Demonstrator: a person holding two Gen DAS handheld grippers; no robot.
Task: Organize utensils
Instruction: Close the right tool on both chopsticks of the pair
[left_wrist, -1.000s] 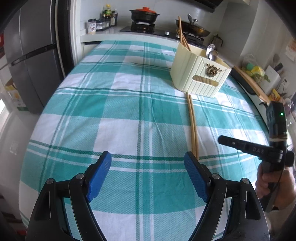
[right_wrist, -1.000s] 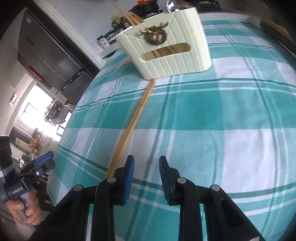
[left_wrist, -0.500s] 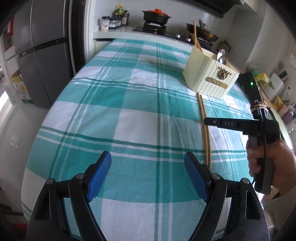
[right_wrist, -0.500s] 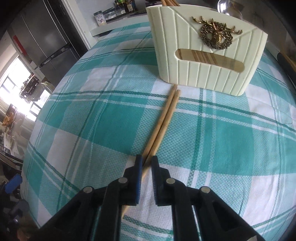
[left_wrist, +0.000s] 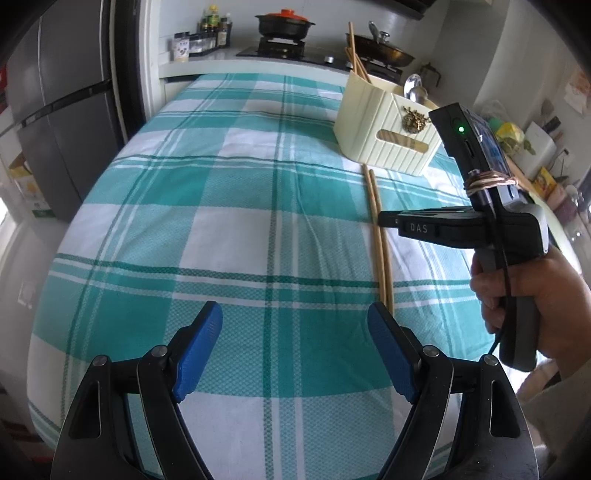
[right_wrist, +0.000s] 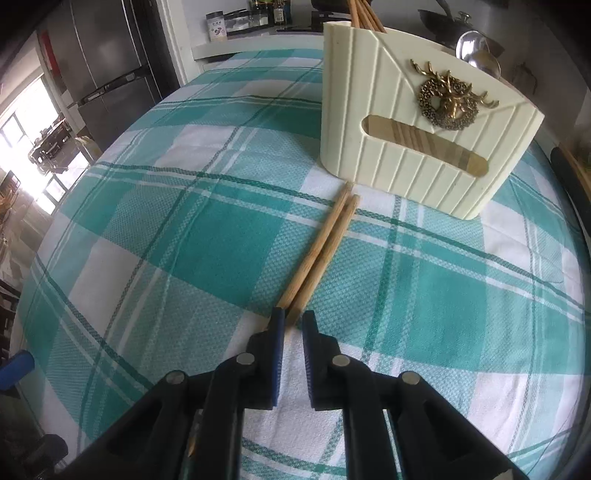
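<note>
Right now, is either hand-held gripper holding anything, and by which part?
The right hand-held gripper is shut on the chopsticks at the end farthest from the holder. The left hand-held gripper is open and empty.

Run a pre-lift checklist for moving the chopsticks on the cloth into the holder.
1. Right hand-held gripper shut on the chopsticks: ok.
2. Both sticks clamped, not just one: cannot tell; the pads hide them.
3. Chopsticks lying parallel, tips just short of the cream holder: ok.
4. Holder upright, already holding sticks and a spoon: ok.
5. Left hand-held gripper open, empty, off to the side: ok.
</note>
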